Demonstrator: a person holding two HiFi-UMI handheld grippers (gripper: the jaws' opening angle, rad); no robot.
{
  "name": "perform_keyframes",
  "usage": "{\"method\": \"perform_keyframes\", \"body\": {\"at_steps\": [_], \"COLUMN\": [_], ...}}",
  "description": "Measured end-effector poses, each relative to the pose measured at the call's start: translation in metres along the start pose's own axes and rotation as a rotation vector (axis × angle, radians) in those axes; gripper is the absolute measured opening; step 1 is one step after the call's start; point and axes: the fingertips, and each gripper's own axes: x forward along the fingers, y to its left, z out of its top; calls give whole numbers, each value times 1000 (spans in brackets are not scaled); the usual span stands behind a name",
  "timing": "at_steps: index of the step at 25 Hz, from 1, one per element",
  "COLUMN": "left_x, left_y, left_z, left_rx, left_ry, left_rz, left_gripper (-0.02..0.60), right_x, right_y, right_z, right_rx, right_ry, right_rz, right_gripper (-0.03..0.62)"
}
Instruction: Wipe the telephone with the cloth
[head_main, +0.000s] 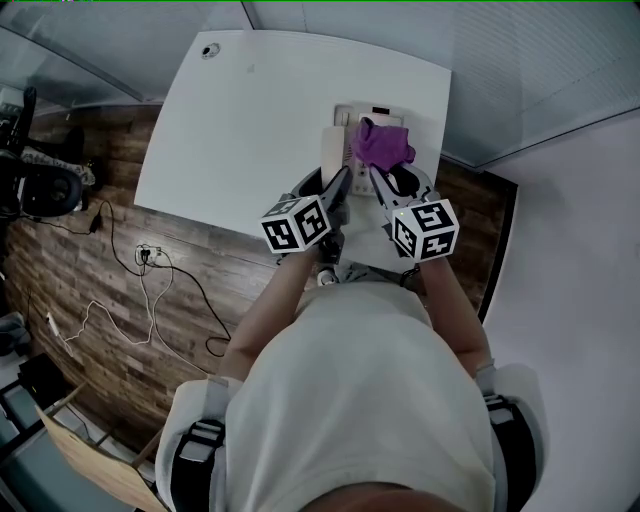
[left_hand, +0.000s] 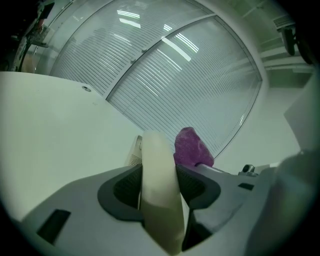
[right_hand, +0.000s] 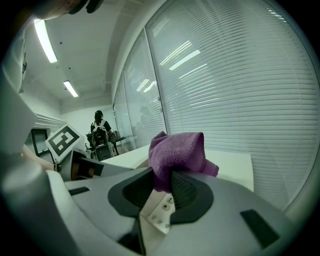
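Note:
The telephone base (head_main: 368, 113) sits near the far right corner of the white table (head_main: 230, 130). My left gripper (head_main: 340, 186) is shut on the cream handset (head_main: 332, 150), which stands on end between the jaws in the left gripper view (left_hand: 159, 190). Just to its right, my right gripper (head_main: 378, 178) is shut on the purple cloth (head_main: 381, 143), bunched over the telephone. In the right gripper view the cloth (right_hand: 176, 151) sticks up from the jaws, with a bit of keypad (right_hand: 159, 213) below. The cloth (left_hand: 192, 148) also shows beside the handset.
A glass wall with blinds (left_hand: 180, 85) runs right behind the table. A cable hole (head_main: 210, 50) marks the table's far left corner. Cables and a socket strip (head_main: 148, 258) lie on the wooden floor at left. A person (right_hand: 100, 131) sits far off across the room.

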Motion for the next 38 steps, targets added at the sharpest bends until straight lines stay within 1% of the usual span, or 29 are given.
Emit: {"method": "perform_keyframes", "body": {"at_steps": [16, 20, 24, 31, 38], "left_x": [-52, -67, -67, -98, -108], "left_y": [-21, -24, -26, -41, -50], "left_z": [-5, -4, -3, -11, -9], "left_rx": [-84, -103, -112, -123, -137], "left_ry": [-84, -109, -122, -144, -163], "left_rz": [-190, -220, -246, -327, -391], "left_gripper": [222, 222, 222, 222, 222], "right_x": [-19, -26, -24, -42, -43], "right_y": [35, 43, 39, 57, 74], "right_z": [1, 2, 2, 5, 1], "right_rx": [-37, -45, -50, -70, -86], "right_ry": [-27, -33, -38, -53, -59], "right_rz": [39, 30, 26, 2, 51], "right_gripper": [104, 104, 104, 104, 104]}}
